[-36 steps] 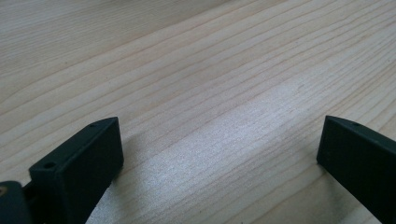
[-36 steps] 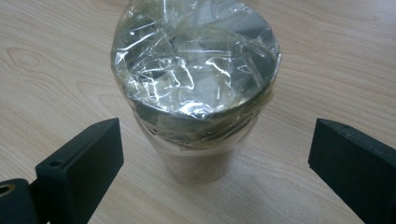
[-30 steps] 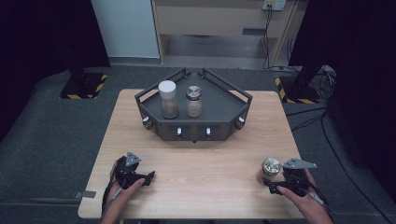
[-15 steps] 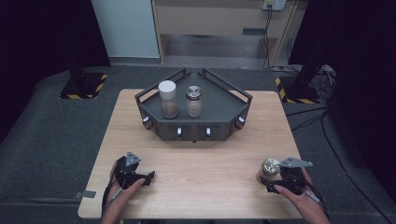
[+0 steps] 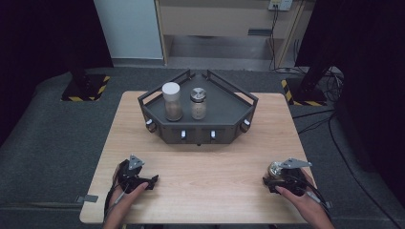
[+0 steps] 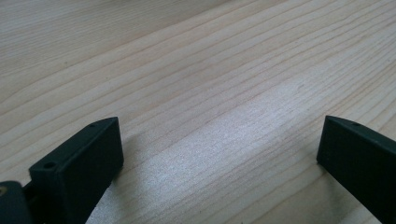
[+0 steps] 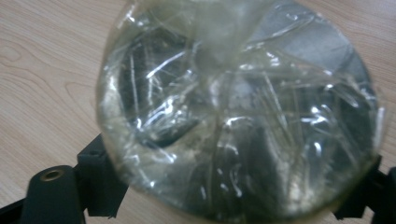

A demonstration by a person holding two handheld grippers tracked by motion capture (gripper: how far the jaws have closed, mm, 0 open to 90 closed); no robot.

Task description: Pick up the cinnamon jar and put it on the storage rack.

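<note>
At the near right corner of the bench (image 5: 210, 181), the right claw (image 5: 270, 182) has just been closing, and a small shaker jar (image 5: 274, 168) now sits between its jaws. In the right gripper view the jar's round end, covered with crinkled clear film (image 7: 238, 107), faces the camera, with a black jaw pressed against each side of it, so the claw has hold of it. From the high view the jar appears to stand upright on the wood, its long axis vertical and its shiny cap up, though the claw's grey plate (image 5: 296, 163) hides much of it.

The left claw (image 5: 152, 180) rests at the near left of the bench, well apart from the jar. Its jaws stand wide, with bare wood grain between them in the left gripper view.

On the far half of the bench sits a dark angular tray (image 5: 229, 121). Two jars stand upright in it: a white-capped jar (image 5: 172, 101) on the left, and a metal-capped jar (image 5: 198, 103) just beside it on the right.
</note>
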